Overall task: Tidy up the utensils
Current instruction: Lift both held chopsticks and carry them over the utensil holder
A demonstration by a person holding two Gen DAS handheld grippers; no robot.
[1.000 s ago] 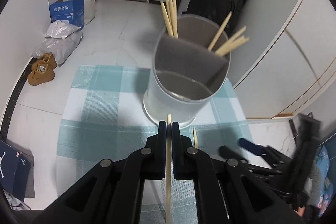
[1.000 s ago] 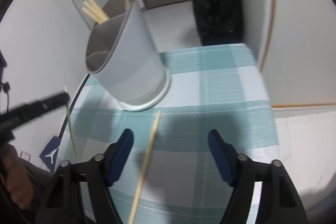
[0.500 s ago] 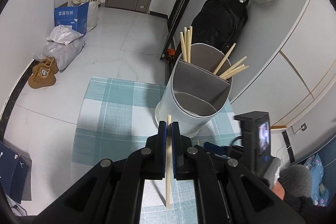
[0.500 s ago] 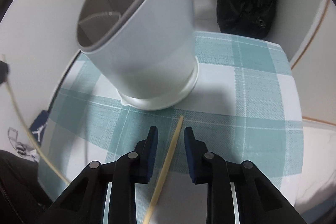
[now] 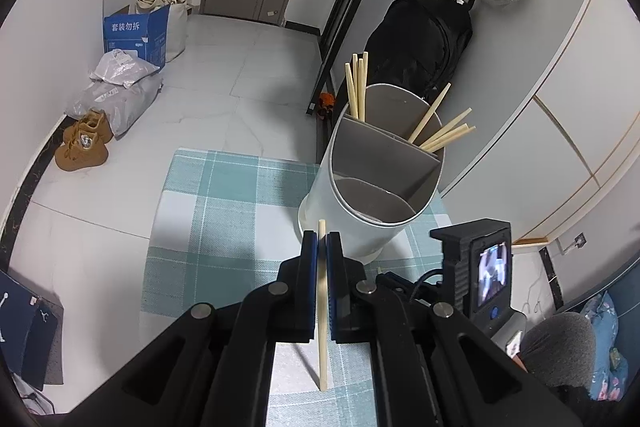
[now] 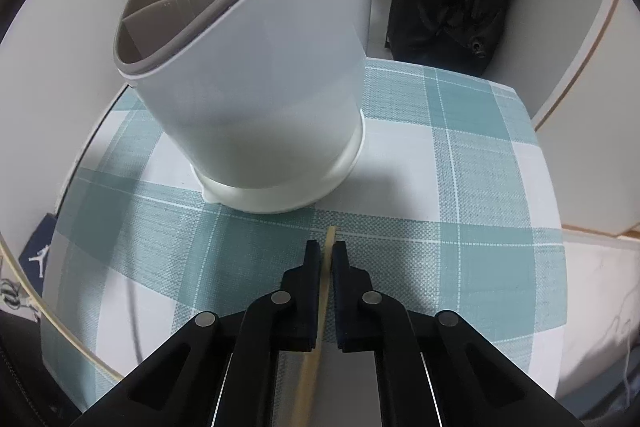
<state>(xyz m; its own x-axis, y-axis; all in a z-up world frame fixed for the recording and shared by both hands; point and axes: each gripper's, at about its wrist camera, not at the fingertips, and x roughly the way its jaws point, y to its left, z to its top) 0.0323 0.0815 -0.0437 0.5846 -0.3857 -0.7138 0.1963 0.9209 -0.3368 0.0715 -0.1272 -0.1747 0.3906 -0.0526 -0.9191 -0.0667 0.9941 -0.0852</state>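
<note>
- One pale wooden chopstick (image 5: 322,307) is clamped between the closed jaws of the left gripper (image 5: 322,247), raised above the teal checked cloth (image 5: 224,211).
- A second wooden chopstick (image 6: 325,279) is pinched by the closed right gripper (image 6: 326,251), low over the cloth.
- The white divided utensil holder (image 6: 272,115) is seen just beyond, with chopsticks in its rear compartments.

We see both views in soft, even indoor light, cool and slightly dim, with no harsh glare. The utensil holder (image 6: 256,99) casts a soft shadow onto the checked tablecloth (image 6: 472,187) to its right. In the left wrist view another soft shadow lies on that cloth under the left gripper (image 5: 322,247). Fisheye distortion bends the wardrobe edge (image 5: 560,75) and the floor tiles, and black vignetting rings each frame. Focus is sharp; only the nearest arm parts look slightly soft.
</note>
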